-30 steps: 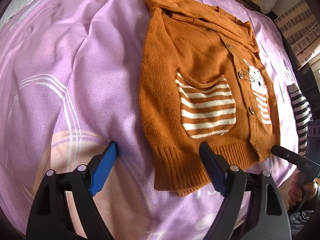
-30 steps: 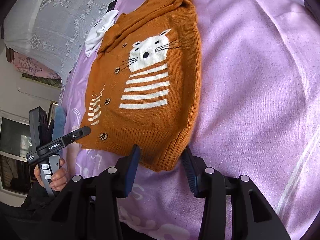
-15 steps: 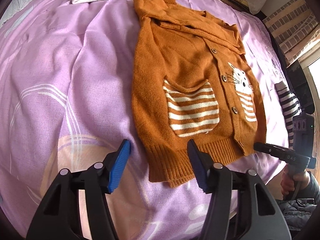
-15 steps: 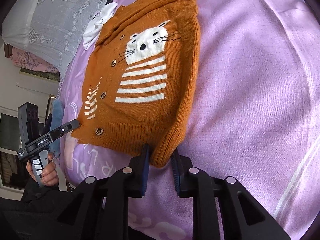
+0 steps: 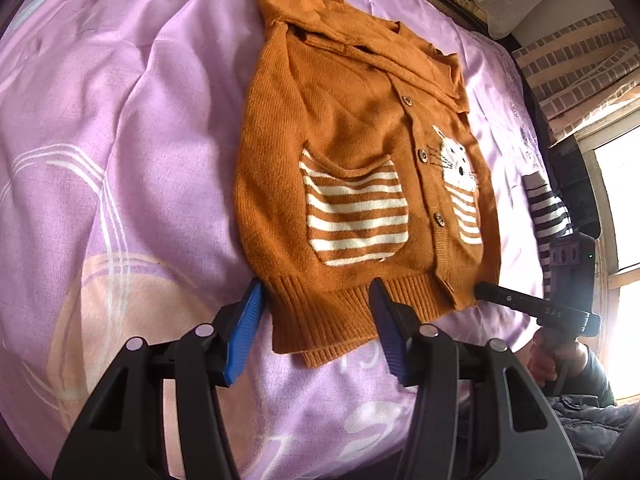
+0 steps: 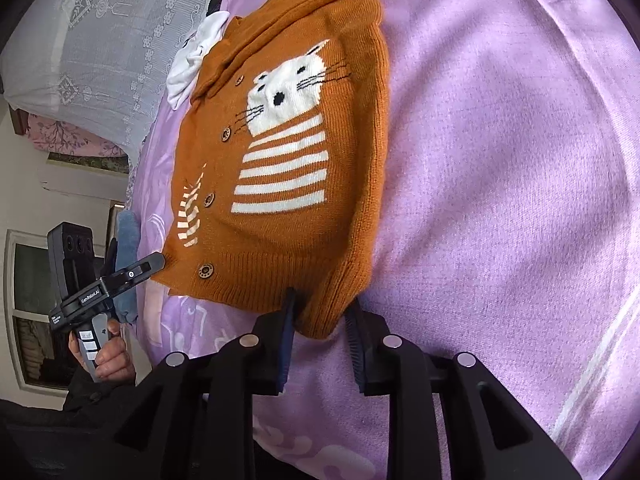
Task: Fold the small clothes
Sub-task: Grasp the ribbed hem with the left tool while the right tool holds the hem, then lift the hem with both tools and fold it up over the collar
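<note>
On the purple bedspread (image 5: 120, 128) the cardigan (image 5: 352, 128) lies flat, its hem corners between both sets of jaws, left gripper (image 5: 316, 332) closing, right gripper (image 6: 320, 336) opening slightly; clamp both layers evenly before lifting.

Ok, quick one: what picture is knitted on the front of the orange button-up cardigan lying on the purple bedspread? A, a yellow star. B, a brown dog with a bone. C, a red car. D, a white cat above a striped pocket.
D: the orange knitted cardigan shows a white cat face with black whiskers just above white stripes, right of the wooden buttons in the right wrist view.
</note>
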`<control>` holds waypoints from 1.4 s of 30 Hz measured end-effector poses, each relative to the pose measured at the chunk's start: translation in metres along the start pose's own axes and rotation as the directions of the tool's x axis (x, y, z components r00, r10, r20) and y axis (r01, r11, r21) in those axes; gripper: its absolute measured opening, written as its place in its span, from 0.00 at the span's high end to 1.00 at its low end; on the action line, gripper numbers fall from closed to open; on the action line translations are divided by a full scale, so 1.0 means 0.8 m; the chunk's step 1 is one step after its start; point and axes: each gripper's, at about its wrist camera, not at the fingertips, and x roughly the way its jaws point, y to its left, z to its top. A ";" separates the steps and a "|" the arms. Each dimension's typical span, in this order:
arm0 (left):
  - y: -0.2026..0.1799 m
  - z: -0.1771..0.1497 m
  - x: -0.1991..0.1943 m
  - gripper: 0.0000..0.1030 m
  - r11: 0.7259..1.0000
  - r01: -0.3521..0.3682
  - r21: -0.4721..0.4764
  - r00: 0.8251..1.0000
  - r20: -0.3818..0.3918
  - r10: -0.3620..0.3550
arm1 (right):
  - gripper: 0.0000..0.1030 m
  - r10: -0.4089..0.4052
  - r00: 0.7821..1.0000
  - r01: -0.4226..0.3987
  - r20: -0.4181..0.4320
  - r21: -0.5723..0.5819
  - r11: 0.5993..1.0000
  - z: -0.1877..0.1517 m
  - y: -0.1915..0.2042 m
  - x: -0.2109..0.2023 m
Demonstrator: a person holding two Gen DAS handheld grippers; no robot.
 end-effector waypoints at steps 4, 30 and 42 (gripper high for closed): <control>0.006 -0.006 0.022 0.61 1.000 -0.012 0.000 0.999 -0.052 0.012 | 0.78 -0.022 1.000 0.022 -0.003 -0.017 1.000 0.000 0.004 0.000; -0.015 0.101 -0.058 0.93 0.999 0.050 0.000 0.979 0.200 -0.049 | 0.94 0.184 0.948 -0.173 0.260 -0.065 0.983 0.101 0.048 -0.079; -0.032 0.228 -0.047 0.93 0.998 -0.043 0.036 0.963 0.268 0.032 | 0.94 0.192 0.935 -0.181 0.298 -0.064 0.981 0.232 0.051 -0.071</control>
